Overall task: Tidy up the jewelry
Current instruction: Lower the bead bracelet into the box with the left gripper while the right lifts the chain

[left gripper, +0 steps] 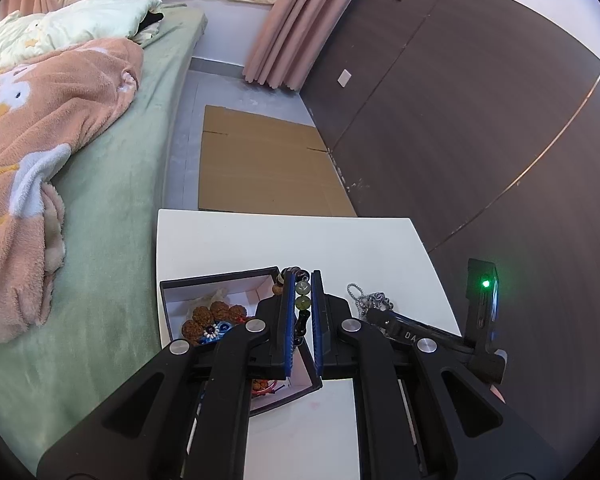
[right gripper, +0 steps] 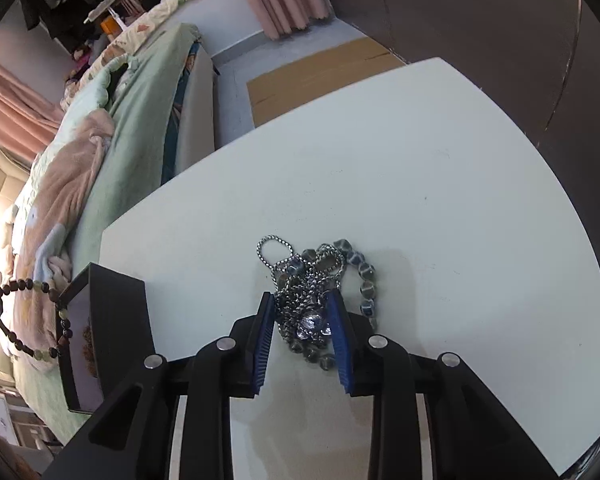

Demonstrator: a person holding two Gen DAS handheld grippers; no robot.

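Left claw (left gripper: 302, 280) clenches a dark-and-green bead bracelet (left gripper: 302, 295); right claw (right gripper: 300, 300) straddles tangled silver chains (right gripper: 300, 280), unclenched.

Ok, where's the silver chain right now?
In the right wrist view, the silver chain lies piled on the white table, tangled with a grey bead bracelet, between the right gripper fingers, right of the black box.
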